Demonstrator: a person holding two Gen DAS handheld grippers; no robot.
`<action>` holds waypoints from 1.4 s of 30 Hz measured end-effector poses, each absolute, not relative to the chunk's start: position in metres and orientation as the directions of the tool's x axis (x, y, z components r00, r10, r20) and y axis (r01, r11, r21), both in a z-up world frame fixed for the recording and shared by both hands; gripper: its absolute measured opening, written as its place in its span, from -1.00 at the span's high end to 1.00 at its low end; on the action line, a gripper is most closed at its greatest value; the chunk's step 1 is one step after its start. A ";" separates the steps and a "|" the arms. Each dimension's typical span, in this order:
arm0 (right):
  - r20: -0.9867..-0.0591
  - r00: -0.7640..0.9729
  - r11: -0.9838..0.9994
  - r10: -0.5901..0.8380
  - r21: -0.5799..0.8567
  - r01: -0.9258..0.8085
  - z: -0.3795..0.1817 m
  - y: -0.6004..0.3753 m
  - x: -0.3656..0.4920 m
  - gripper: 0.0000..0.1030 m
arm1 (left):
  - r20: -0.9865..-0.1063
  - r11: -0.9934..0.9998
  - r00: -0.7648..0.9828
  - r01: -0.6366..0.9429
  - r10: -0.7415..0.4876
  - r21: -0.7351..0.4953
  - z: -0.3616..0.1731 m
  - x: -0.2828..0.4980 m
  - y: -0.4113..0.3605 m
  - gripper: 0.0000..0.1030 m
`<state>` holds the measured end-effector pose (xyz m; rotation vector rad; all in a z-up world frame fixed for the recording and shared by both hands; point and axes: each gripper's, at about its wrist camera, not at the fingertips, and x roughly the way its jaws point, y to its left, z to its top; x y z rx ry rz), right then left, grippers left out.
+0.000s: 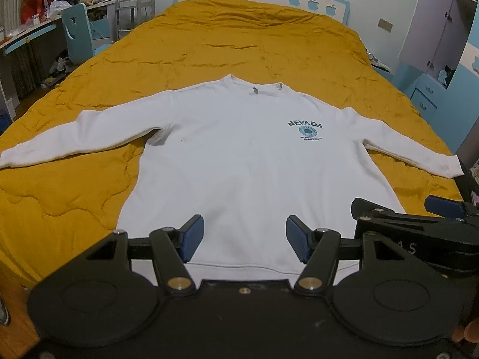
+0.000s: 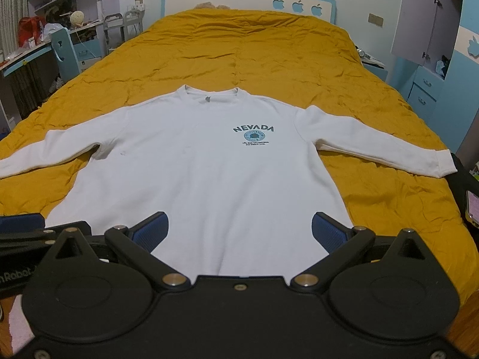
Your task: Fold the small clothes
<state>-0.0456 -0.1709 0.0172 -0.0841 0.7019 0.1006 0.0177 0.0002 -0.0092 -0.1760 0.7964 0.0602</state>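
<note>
A white long-sleeved sweatshirt [image 1: 239, 164] with a blue NEVADA print lies flat, front up, on the yellow quilt, both sleeves spread out; it also shows in the right wrist view [image 2: 209, 173]. My left gripper [image 1: 245, 239] is open and empty, held above the sweatshirt's hem near the front edge of the bed. My right gripper [image 2: 239, 233] is open wide and empty, above the hem just to the right of the left one. The right gripper also shows in the left wrist view [image 1: 419, 218]. Neither gripper touches the cloth.
The yellow quilt [image 1: 254, 45] covers the whole bed up to a white and blue headboard [image 2: 248, 3]. A desk and blue chair [image 1: 77, 33] stand to the left. Blue drawers [image 2: 425, 86] and a wardrobe stand to the right.
</note>
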 end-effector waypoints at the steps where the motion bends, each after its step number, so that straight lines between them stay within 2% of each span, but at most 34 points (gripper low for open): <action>1: -0.648 0.759 0.992 0.063 -0.042 -0.119 0.017 -0.172 -0.045 -1.00 | -0.713 0.983 0.701 -0.119 -0.016 -0.139 -0.010 0.019 0.002 -0.25; 4: -0.639 0.765 0.991 0.079 -0.030 -0.127 0.018 -0.171 -0.041 -1.00 | -0.696 0.971 0.715 -0.122 -0.057 -0.205 -0.013 0.019 0.017 -0.25; 6: -0.618 0.779 0.988 0.106 -0.020 -0.151 0.020 -0.167 -0.039 -1.00 | -0.677 0.944 0.727 -0.129 -0.119 -0.304 -0.018 0.021 0.038 -0.25; 8: -0.581 0.800 0.983 0.149 0.002 -0.182 0.019 -0.161 -0.036 -1.00 | -0.649 0.917 0.751 -0.165 -0.121 -0.363 -0.024 0.020 0.065 -0.25; 13: -0.568 0.776 0.950 0.276 0.041 -0.309 0.007 -0.134 -0.019 -1.00 | -0.580 0.871 0.815 -0.275 -0.015 -0.408 -0.034 0.013 0.146 -0.25; 18: -0.571 0.746 0.913 0.342 0.015 -0.407 -0.007 -0.093 0.005 -0.99 | -0.533 0.705 0.823 -0.496 0.196 -0.507 -0.066 -0.002 0.258 -0.24; 20: -0.576 0.729 0.897 0.370 0.017 -0.442 -0.010 -0.075 0.014 -0.99 | -0.506 0.639 0.825 -0.534 0.250 -0.554 -0.081 -0.007 0.293 -0.24; 26: -0.586 0.694 0.869 0.418 0.035 -0.494 -0.019 -0.031 0.028 -0.99 | -0.433 0.441 0.824 -0.563 0.366 -0.699 -0.116 -0.016 0.381 -0.18; 34: -0.659 0.634 0.856 0.405 0.029 -0.517 -0.037 -0.006 0.039 -0.98 | -0.416 0.220 0.810 -0.532 0.413 -0.818 -0.156 -0.002 0.436 -0.15; 37: -0.667 0.629 0.857 0.399 0.027 -0.514 -0.039 -0.005 0.042 -0.98 | -0.409 0.227 0.801 -0.538 0.437 -0.812 -0.150 0.005 0.436 0.05; 38: -0.671 0.627 0.859 0.396 0.028 -0.512 -0.040 -0.006 0.043 -0.98 | -0.415 0.240 0.794 -0.551 0.444 -0.799 -0.145 0.009 0.435 0.58; 39: -0.673 0.626 0.860 0.394 0.031 -0.509 -0.041 -0.007 0.044 -0.98 | -0.431 0.248 0.787 -0.569 0.442 -0.784 -0.143 0.013 0.437 0.92; 42: -0.681 0.620 0.866 0.391 0.042 -0.499 -0.044 -0.011 0.049 -0.98 | -0.422 0.242 0.801 -0.550 0.425 -0.799 -0.145 0.016 0.440 0.92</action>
